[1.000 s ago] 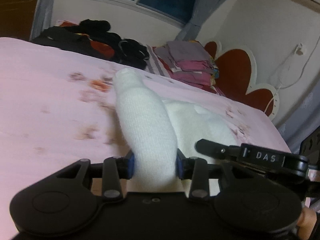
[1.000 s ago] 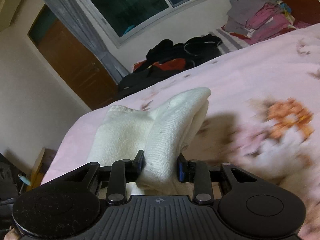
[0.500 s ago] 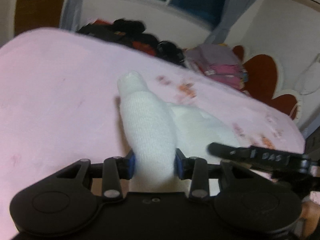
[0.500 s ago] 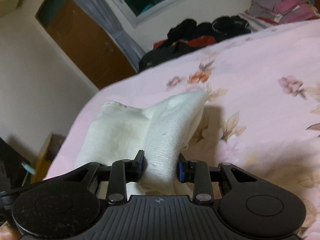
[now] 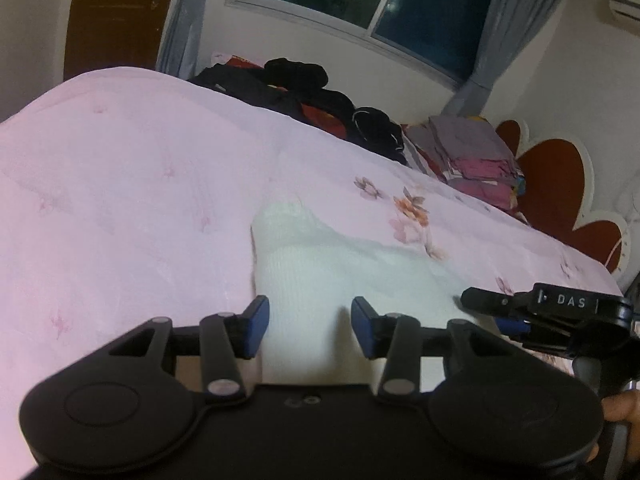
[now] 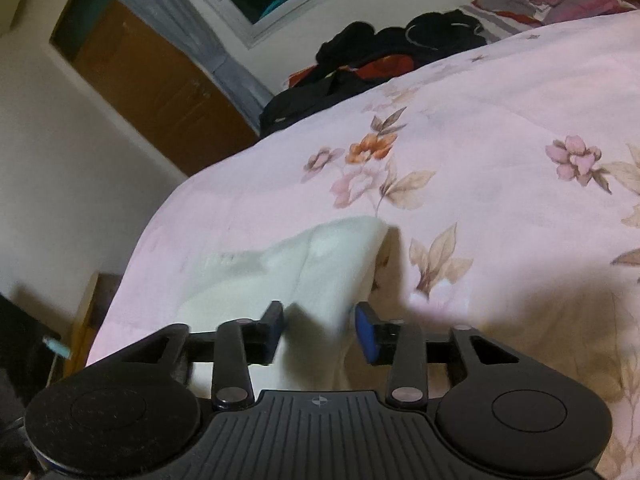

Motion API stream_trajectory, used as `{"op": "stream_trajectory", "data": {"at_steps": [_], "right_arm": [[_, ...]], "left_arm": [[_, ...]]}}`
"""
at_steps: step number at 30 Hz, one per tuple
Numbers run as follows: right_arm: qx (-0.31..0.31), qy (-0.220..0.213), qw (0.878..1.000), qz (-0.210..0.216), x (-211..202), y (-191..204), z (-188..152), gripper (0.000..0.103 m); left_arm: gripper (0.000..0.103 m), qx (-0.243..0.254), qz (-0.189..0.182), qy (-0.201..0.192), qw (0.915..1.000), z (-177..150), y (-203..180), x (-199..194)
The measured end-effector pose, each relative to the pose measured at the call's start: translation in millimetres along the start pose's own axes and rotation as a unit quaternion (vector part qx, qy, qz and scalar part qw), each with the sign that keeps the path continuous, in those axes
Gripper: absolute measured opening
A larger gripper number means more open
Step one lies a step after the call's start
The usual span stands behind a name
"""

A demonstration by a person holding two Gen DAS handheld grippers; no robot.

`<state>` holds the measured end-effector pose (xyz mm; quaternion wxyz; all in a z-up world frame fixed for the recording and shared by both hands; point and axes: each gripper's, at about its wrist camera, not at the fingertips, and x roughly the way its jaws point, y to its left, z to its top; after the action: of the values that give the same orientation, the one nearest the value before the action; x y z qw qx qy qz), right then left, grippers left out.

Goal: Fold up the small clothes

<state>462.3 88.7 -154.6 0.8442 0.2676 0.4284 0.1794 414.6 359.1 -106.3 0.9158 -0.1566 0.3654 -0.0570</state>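
**White knit garment lies flat between two spread grippers**

The small white ribbed-knit garment (image 5: 320,264) rests on the pink floral bedsheet (image 5: 120,200), its soft folded end running forward between the blue pads (image 5: 256,326) of the left gripper (image 5: 306,330) — jaws spread, pinching nothing. The right gripper (image 6: 320,332) is parted too, cloth loose between its fingers. Beyond, dark crumpled clothes (image 5: 296,92) and a folded stack (image 5: 472,156) — both at the bed's far edge.
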Motion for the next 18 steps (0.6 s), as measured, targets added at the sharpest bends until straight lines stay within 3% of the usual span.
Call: {"op": "stream_trajectory", "data": {"at_steps": [5,6,8,11,16,18], "right_arm": [[-0.037,0.006,0.999,-0.021,25,8,11,0.039],[-0.053,0.001,0.998,-0.028,27,12,11,0.025],[-0.092,-0.008,0.994,-0.049,34,17,11,0.015],[-0.131,0.006,0.986,-0.104,52,12,8,0.014],[-0.081,0.009,0.994,-0.069,33,-1,10,0.017],[-0.052,0.008,0.998,-0.044,12,-4,7,0.034]], "left_arm": [[0.045,0.003,0.031,0.010,0.9995,1,-1,25],[0.045,-0.005,0.035,0.013,0.9993,1,2,29],[0.048,-0.011,0.039,0.015,0.9991,0,4,36],[0.050,-0.009,0.041,0.016,0.9990,-3,4,38],[0.047,0.004,0.040,0.008,0.9992,-6,-4,13],[0.047,0.006,0.032,0.004,0.9995,-12,-3,-2]]}}
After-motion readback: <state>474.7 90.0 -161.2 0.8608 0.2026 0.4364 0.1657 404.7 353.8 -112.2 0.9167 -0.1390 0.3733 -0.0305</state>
